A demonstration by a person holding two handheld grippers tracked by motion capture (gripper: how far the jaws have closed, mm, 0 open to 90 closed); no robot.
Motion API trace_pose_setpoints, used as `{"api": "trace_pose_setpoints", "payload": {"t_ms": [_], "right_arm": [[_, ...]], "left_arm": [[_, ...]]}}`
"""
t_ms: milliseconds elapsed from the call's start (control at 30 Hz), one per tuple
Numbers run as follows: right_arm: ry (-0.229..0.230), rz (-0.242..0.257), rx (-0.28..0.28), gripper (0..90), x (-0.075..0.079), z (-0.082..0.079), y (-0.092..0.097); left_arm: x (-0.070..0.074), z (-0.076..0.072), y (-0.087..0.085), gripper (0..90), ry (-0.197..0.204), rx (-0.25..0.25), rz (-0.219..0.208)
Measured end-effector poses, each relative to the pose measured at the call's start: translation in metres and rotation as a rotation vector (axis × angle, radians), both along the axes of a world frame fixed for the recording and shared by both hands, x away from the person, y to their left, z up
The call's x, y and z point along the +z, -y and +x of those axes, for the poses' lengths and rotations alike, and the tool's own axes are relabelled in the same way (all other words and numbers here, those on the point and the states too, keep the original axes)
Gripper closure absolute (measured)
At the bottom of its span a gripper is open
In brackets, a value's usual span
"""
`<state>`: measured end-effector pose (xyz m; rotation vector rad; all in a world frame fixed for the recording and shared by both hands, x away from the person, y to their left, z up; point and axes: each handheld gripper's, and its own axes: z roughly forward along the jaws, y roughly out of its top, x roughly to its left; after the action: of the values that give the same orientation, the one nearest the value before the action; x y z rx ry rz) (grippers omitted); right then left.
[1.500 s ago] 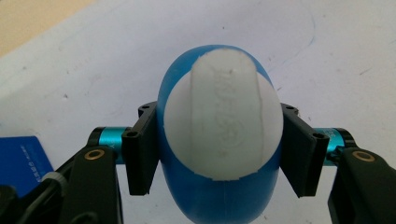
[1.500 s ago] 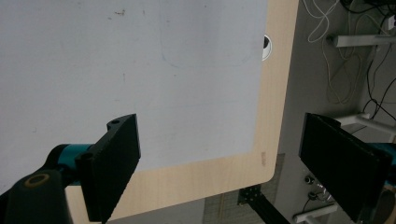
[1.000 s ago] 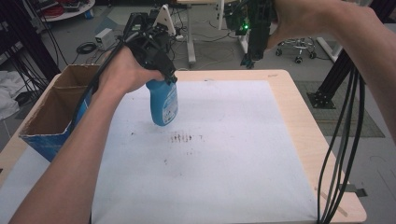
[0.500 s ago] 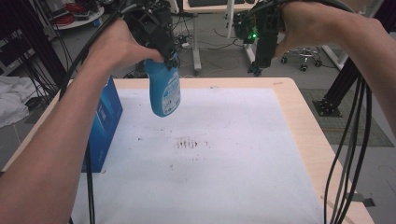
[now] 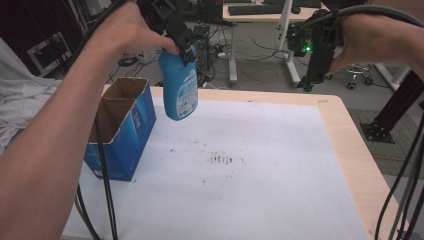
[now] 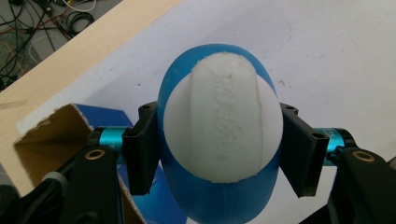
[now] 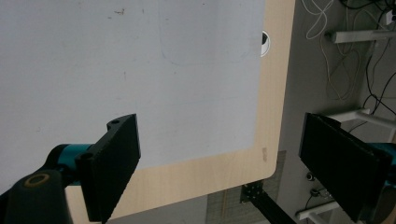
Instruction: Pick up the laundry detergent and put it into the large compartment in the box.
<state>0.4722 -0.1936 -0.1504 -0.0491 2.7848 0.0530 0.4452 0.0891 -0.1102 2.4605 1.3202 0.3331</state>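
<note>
A blue plastic bottle [image 5: 179, 85] with a white label hangs in the air above the white sheet, near the table's far left. My left gripper [image 5: 180, 42] is shut on its upper part and holds it from above. In the left gripper view the bottle [image 6: 222, 135] sits between the two black jaws of the left gripper [image 6: 219, 144], its white end facing the camera. My right gripper [image 5: 311, 75] is held high over the far right corner, pointing down. In the right gripper view, the right gripper [image 7: 219, 158] stands open with nothing between its jaws.
An open blue cardboard box [image 5: 122, 130] stands at the left of the sheet, just below and left of the bottle; its open top [image 6: 51, 135] also shows from above. Small dark stains [image 5: 220, 159] mark the white sheet [image 5: 280, 190]. The bare wooden table edge [image 5: 350, 130] runs along the right.
My left gripper has lifted the bottle higher above the table. The right gripper has kept its place, held high at the right.
</note>
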Motion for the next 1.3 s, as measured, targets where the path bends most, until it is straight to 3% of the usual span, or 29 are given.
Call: {"api": "trace_pose_setpoints", "payload": {"t_ms": [233, 567, 667, 800, 1067, 1300], "right_arm": [[-0.002, -0.003, 0.011, 11.9, -0.002, 0.0, -0.005], [-0.005, -0.009, 0.029, 11.9, -0.003, 0.0, -0.008], [-0.004, -0.007, 0.023, 11.9, -0.002, 0.0, -0.007], [-0.005, -0.017, 0.021, 11.9, -0.003, 0.001, -0.005], [-0.009, -0.019, 0.028, 11.9, -0.008, 0.002, -0.011], [-0.015, -0.025, 0.037, 11.9, -0.011, 0.003, -0.015]], "left_arm": [[0.019, -0.009, -0.027, 38.0, 0.006, 0.028, -0.01], [0.021, -0.015, -0.065, 38.0, -0.01, 0.083, 0.013], [0.024, -0.017, -0.089, 38.0, -0.016, 0.115, 0.02], [0.027, -0.02, -0.109, 38.0, -0.013, 0.153, 0.03], [0.023, -0.026, -0.138, 38.0, -0.022, 0.197, 0.036], [0.018, -0.028, -0.148, 38.0, -0.027, 0.204, 0.033]]}}
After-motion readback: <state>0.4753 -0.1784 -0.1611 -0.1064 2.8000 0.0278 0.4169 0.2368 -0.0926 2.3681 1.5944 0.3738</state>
